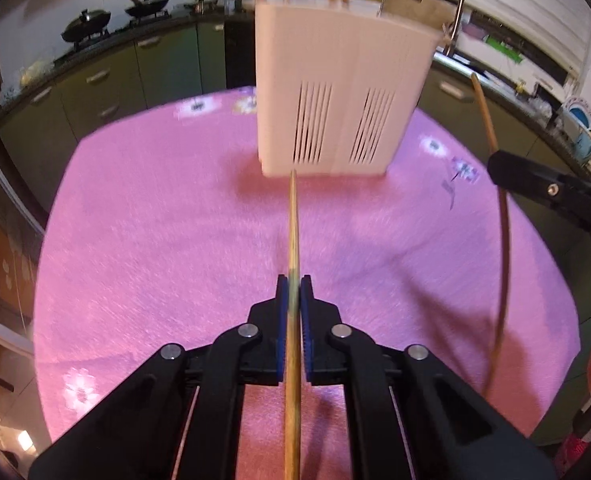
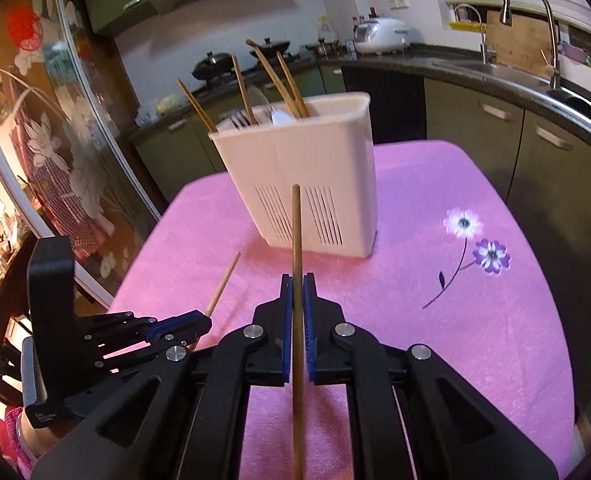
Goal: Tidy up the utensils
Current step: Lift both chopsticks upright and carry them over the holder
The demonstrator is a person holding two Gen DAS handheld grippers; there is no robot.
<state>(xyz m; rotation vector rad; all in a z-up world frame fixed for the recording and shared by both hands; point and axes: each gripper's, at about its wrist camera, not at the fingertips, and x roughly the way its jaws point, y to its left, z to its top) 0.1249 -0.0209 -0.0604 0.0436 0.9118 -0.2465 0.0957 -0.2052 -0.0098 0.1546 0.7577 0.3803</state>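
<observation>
Left gripper (image 1: 294, 280): jaws clamped on a chopstick (image 1: 293, 232). The stick runs straight forward between the blue pads (image 1: 281, 320), tip ending at the foot of the white holder (image 1: 335, 92) in the left wrist view. Whether the tip touches the holder, cannot tell; that frame is motion-blurred.

Right gripper (image 2: 297, 280): jaws clamped on a second chopstick (image 2: 296, 232), which also runs along the pads (image 2: 287, 328) and points at the holder (image 2: 307, 184). Its tip overlaps the slotted front wall in the picture but sits nearer the camera, lifted off the desk (image 2: 435, 360).

Cross-check: right wrist view shows the left gripper (image 2: 205, 322) low at left, its chopstick (image 2: 225, 280) angled up and right over the pink cloth. Left wrist view shows the right gripper (image 1: 495, 168) at the right edge with its chopstick (image 1: 501, 240) passing through it, curved by the lens.

Holder stands upright on the pink desk (image 1: 155, 220), toward the far edge. It has two slotted vent panels on the near face. Inside: several brown chopsticks (image 2: 271, 80) leaning out of the top, plus a fork (image 2: 239, 120) and a white spoon (image 2: 281, 117) just above the rim.

Cloth has printed flowers (image 2: 477, 240) to the right of the holder. Behind: kitchen counter with woks (image 2: 215, 64), rice cooker (image 2: 379, 34), faucet (image 2: 531, 12).
</observation>
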